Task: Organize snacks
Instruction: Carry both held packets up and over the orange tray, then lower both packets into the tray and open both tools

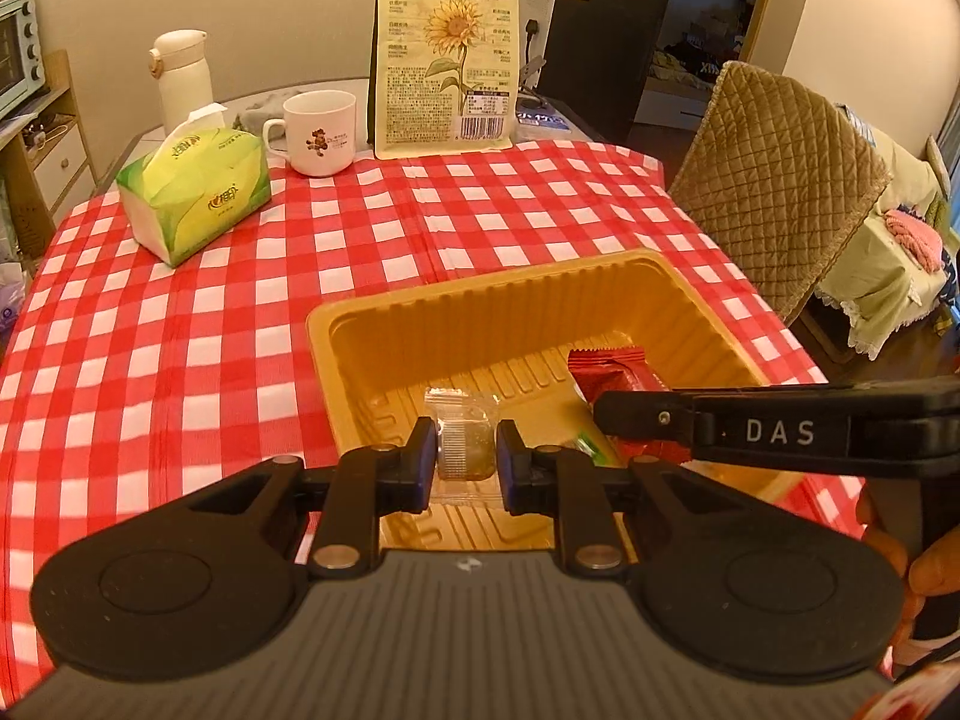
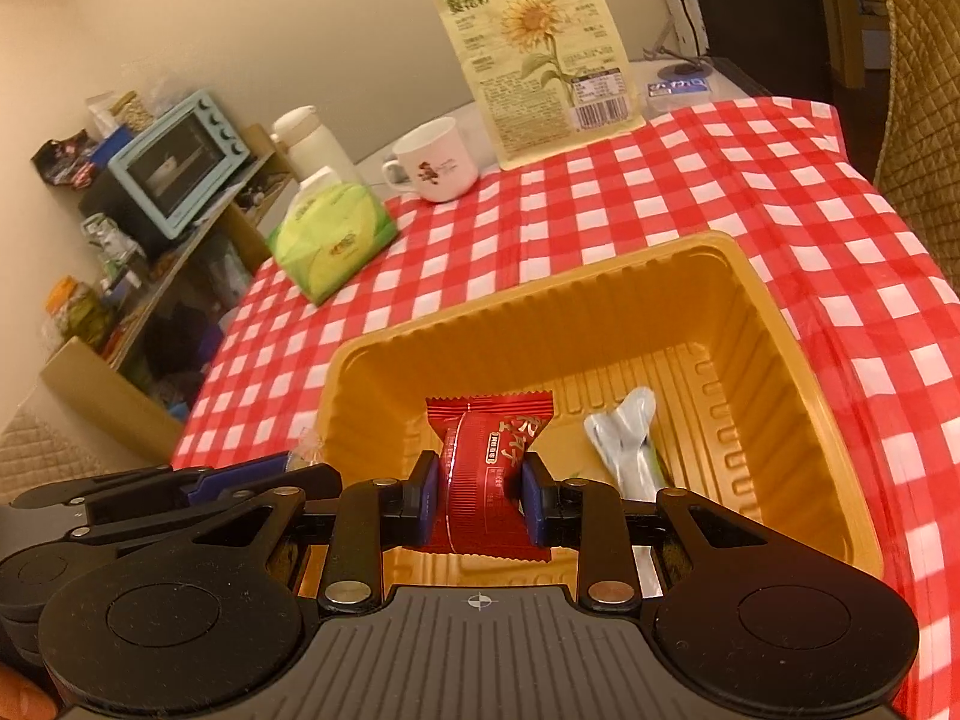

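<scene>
A yellow plastic tray (image 1: 420, 318) (image 2: 780, 324) stands on the red checked tablecloth. My left gripper (image 1: 465, 456) is shut on a clear-wrapped snack (image 1: 463, 438) and holds it over the tray's near side. My right gripper (image 2: 479, 498) is shut on a red-wrapped snack (image 2: 486, 468) inside the tray; that snack and the right gripper's finger (image 1: 648, 420) show at the right of the left wrist view. A white and green wrapped snack (image 2: 630, 444) lies on the tray floor to the right.
A green tissue pack (image 1: 192, 192) (image 2: 330, 234), a white mug (image 1: 318, 132) (image 2: 435, 162), a white flask (image 1: 180, 78) and a standing sunflower-seed bag (image 1: 447, 54) (image 2: 540, 48) are at the far side. A quilted chair (image 1: 780, 180) is at the right.
</scene>
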### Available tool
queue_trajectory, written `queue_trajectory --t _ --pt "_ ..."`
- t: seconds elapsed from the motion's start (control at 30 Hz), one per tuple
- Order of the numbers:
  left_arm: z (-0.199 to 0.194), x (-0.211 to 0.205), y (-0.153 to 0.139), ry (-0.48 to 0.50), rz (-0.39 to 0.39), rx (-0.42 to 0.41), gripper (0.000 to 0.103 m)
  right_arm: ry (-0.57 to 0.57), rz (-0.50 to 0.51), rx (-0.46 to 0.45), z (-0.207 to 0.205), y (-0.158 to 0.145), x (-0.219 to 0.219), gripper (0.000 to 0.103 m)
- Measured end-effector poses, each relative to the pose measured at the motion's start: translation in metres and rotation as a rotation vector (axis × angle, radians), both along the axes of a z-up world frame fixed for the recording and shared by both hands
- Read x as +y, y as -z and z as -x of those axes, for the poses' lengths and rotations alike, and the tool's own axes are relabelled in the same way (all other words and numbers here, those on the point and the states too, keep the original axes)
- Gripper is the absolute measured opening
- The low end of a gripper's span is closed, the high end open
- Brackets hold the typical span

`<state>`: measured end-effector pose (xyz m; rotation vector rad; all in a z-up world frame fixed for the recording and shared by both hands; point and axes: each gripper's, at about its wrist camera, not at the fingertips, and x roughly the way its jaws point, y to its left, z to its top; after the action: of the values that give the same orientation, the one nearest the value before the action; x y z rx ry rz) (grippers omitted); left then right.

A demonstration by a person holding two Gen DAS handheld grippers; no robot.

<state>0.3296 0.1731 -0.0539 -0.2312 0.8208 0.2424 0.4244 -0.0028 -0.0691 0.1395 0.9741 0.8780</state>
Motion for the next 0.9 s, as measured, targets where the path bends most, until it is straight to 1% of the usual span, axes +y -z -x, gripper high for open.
queue_trajectory --t 0.17,0.4,0.53,0.63,0.9 --pt "-0.017 0.011 0.012 0.001 0.011 0.017 0.019 0.021 0.013 0.011 -0.012 0.009 0.009 0.029" --pt "-0.030 0.020 0.021 0.008 0.016 0.034 0.019 0.041 0.023 0.027 -0.020 0.017 0.015 0.029" --pt "-0.032 0.022 0.023 0.013 0.024 0.034 0.019 0.045 0.023 0.030 -0.022 0.018 0.017 0.029" --pt "-0.032 0.024 0.024 0.012 0.031 0.036 0.021 0.049 0.021 0.032 -0.023 0.017 0.019 0.029" --pt "-0.031 0.025 0.022 0.014 0.027 0.032 0.022 0.052 0.026 0.032 -0.027 0.018 0.023 0.029"
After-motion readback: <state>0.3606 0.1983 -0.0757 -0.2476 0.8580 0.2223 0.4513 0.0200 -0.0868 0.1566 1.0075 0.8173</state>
